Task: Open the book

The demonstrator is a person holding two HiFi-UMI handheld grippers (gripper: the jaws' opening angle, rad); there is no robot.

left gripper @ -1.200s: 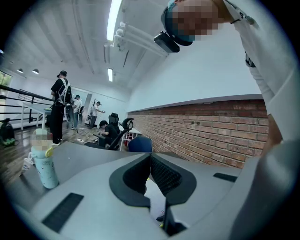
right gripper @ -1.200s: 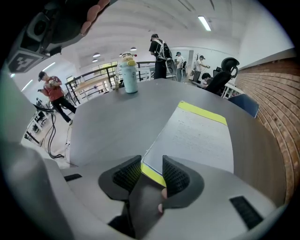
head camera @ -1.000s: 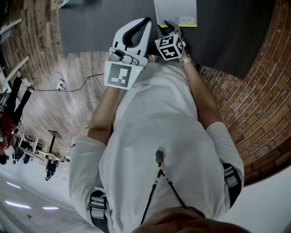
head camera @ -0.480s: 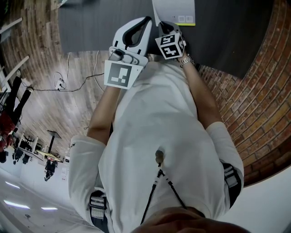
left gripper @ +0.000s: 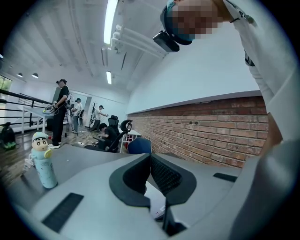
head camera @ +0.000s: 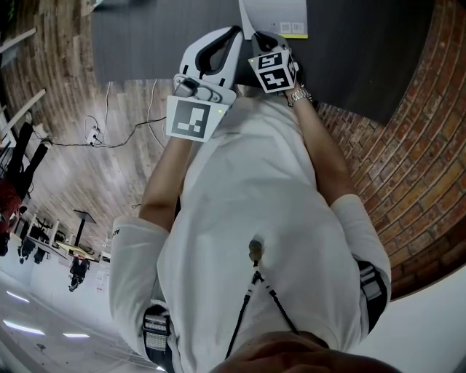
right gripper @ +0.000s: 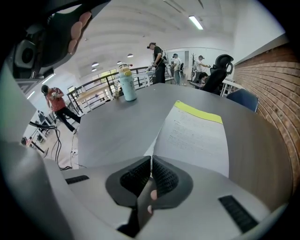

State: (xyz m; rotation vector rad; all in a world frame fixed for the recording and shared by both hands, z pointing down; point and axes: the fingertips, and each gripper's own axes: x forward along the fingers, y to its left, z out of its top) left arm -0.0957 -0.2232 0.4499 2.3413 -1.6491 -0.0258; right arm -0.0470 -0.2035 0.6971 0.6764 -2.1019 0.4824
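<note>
The book (right gripper: 194, 136) lies on the dark grey table (right gripper: 117, 126), white with a yellow-green strip at its far end; it also shows at the top of the head view as the book (head camera: 275, 16). My right gripper (right gripper: 151, 161) is shut on the near corner of the book's top leaf, which rises slightly off the table along its left edge. In the head view the right gripper (head camera: 266, 40) sits at the book's near edge. My left gripper (left gripper: 150, 157) is held level beside it, jaws shut with nothing between them, seen as the left gripper (head camera: 234, 35) overhead.
A pale blue bottle with a cartoon-figure top (right gripper: 126, 84) stands at the table's far left, also seen as the bottle (left gripper: 43, 159). A brick wall (left gripper: 206, 136) runs along the table's right side. Cables (head camera: 102, 135) lie on the wooden floor. People stand beyond the table.
In the head view the book's near edge has shifted slightly left and the right gripper's marker cube has rolled a little. The left gripper has stayed put.
</note>
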